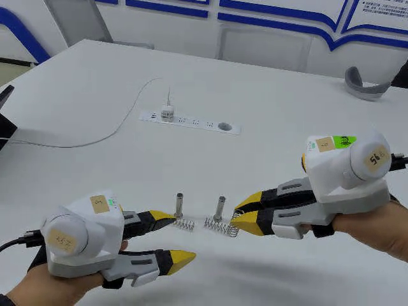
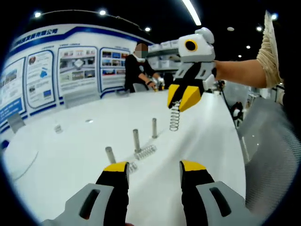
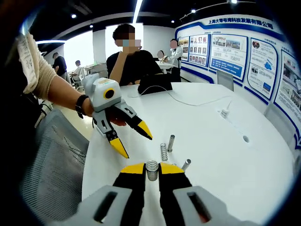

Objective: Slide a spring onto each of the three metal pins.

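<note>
At lower left of the head view, the left claw [image 1: 182,236] hovers low over the white table [image 1: 274,89]. Its yellow-tipped jaws are spread wide, and the left gripper view shows nothing between them.

Just right of it, the metal pins stand upright on the table. The head view shows a middle pin [image 1: 179,204] and a far pin [image 1: 220,207]. The left gripper view adds a nearest pin [image 2: 110,154] just ahead of the left jaw. All three pins are bare.

Two springs lie on their sides beside the pins. The first loose spring [image 1: 184,224] rests just in front of the middle pin, and the second loose spring [image 1: 215,224] just in front of the far pin.

Well behind the pins, a power strip [image 1: 191,120] lies flat on the table.

At right, the right claw [image 1: 238,215] has its jaws pressed together on one end of the held spring [image 3: 151,170]. In the left gripper view this spring hangs down from the yellow tips, with its lower end near the far pin. Whether it touches the table cannot be told.
</note>
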`<act>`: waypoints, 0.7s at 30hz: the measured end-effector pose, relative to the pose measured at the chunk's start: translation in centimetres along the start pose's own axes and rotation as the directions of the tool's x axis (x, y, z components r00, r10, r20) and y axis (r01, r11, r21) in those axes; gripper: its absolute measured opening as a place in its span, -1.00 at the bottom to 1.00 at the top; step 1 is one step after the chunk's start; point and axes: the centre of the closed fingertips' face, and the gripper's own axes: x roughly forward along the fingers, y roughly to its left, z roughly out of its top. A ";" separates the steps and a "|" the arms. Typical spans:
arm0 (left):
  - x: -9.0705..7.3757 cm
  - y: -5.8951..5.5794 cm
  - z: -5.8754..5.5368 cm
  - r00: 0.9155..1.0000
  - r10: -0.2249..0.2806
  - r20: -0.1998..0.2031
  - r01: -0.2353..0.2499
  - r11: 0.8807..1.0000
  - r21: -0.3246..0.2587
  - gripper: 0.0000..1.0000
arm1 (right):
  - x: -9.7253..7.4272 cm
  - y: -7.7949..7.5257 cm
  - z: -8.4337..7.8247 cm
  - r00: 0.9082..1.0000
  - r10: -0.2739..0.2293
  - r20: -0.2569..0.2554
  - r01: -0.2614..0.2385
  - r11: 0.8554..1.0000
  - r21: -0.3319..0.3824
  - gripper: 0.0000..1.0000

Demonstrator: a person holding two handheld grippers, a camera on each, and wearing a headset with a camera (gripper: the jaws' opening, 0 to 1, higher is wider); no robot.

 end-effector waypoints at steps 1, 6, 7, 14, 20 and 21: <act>-0.1 0.3 0.0 1.000 0.009 0.002 -0.009 1.000 -0.003 -0.10 | -0.3 -0.2 0.1 1.000 -0.009 0.002 0.009 1.000 0.002 -0.77; -0.6 1.3 0.1 0.999 0.041 0.008 -0.041 0.999 -0.016 -0.02 | -1.3 -1.5 0.3 0.999 -0.050 0.019 0.050 0.999 0.019 -0.77; -0.7 1.5 0.0 0.999 0.046 0.010 -0.046 0.999 -0.018 -0.01 | -1.4 -1.6 0.4 0.998 -0.057 0.021 0.057 0.998 0.020 -0.77; -1.1 2.8 -0.2 0.997 0.082 0.008 -0.082 0.996 -0.039 0.09 | -2.5 -3.3 0.3 0.994 -0.110 0.029 0.109 0.993 0.036 -0.77; -1.3 3.3 -0.4 0.995 0.098 0.002 -0.098 0.994 -0.044 0.12 | -3.4 -5.2 0.3 0.985 -0.170 0.036 0.168 0.984 0.057 -0.77; -1.3 3.3 -0.4 0.995 0.100 0.002 -0.099 0.994 -0.045 0.13 | -3.6 -5.5 0.3 0.983 -0.179 0.038 0.177 0.982 0.060 -0.77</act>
